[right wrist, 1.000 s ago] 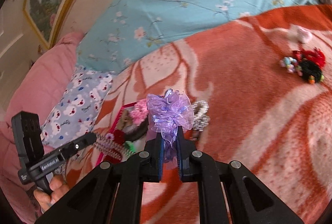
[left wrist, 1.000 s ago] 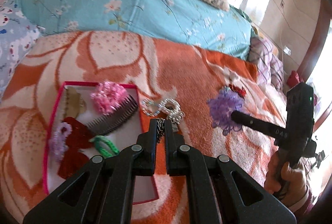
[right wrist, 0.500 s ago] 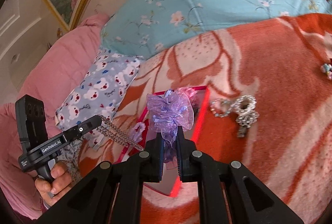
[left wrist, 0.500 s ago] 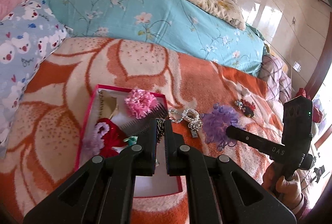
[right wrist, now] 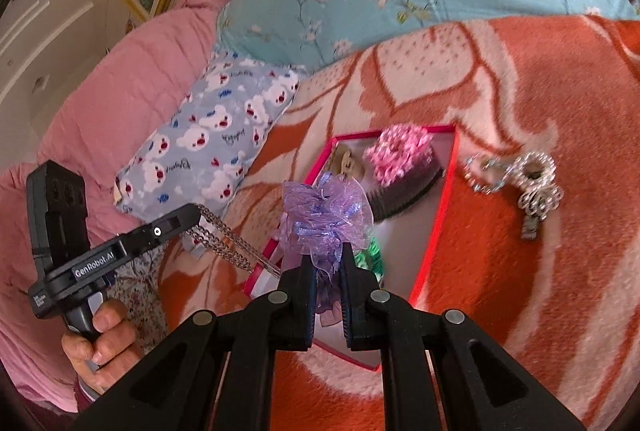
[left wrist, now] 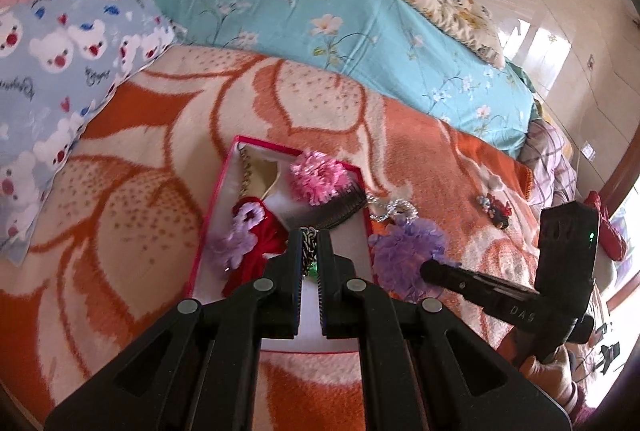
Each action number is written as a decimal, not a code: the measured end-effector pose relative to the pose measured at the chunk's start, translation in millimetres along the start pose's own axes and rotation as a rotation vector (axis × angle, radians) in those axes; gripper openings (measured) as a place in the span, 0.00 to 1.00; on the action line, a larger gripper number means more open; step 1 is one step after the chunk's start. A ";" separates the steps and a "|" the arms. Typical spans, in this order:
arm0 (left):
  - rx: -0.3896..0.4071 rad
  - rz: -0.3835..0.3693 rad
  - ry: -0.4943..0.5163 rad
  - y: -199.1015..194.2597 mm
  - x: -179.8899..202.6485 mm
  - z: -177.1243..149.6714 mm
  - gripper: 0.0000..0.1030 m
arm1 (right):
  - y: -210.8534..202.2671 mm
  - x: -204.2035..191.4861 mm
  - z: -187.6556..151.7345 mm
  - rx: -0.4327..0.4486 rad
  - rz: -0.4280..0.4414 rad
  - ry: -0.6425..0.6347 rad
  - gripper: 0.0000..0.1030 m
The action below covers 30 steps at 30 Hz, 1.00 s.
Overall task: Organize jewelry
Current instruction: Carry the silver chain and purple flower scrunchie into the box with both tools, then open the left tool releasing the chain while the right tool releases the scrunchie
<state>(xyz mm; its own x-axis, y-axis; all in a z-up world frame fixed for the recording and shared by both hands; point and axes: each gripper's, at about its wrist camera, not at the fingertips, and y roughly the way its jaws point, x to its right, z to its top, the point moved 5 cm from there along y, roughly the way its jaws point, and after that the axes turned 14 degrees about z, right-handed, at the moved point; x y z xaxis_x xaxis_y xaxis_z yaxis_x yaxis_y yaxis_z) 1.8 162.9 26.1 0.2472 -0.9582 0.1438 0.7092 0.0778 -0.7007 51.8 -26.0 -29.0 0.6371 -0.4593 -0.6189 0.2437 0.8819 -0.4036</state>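
A pink-rimmed box (left wrist: 216, 199) (right wrist: 434, 227) with a white floor lies on the orange blanket. It holds a pink flower comb (left wrist: 318, 179) (right wrist: 396, 151), a red and lilac piece (left wrist: 256, 231) and a beige item. My left gripper (left wrist: 309, 239) (right wrist: 192, 217) is shut on a metal chain (right wrist: 232, 243) that hangs over the box's near left edge. My right gripper (right wrist: 326, 255) (left wrist: 430, 267) is shut on a purple ruffled scrunchie (right wrist: 324, 215) (left wrist: 408, 255), held above the box's near part.
A rhinestone hair clip (right wrist: 524, 179) (left wrist: 394, 209) lies on the blanket just right of the box. More small ornaments (left wrist: 496, 209) lie farther right. A bear-print pillow (right wrist: 216, 135) and a blue floral quilt (left wrist: 300, 3) lie behind.
Both grippers have moved left toward the box, each keeping its load. The scrunchie now hangs over the box and the chain reaches its left edge.
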 end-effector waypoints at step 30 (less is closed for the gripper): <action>-0.238 0.115 -0.032 91.9 -42.7 -64.1 0.05 | 85.2 42.5 -49.8 -0.234 -0.087 0.042 0.11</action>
<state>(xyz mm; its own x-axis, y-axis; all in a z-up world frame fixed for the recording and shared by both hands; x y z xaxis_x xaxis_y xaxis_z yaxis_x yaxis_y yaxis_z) 14.1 193.3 -89.2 0.3405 -0.9374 0.0731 0.5010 0.1151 -0.8577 63.2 24.3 -123.3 0.5886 -0.5412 -0.6005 0.1173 0.7922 -0.5989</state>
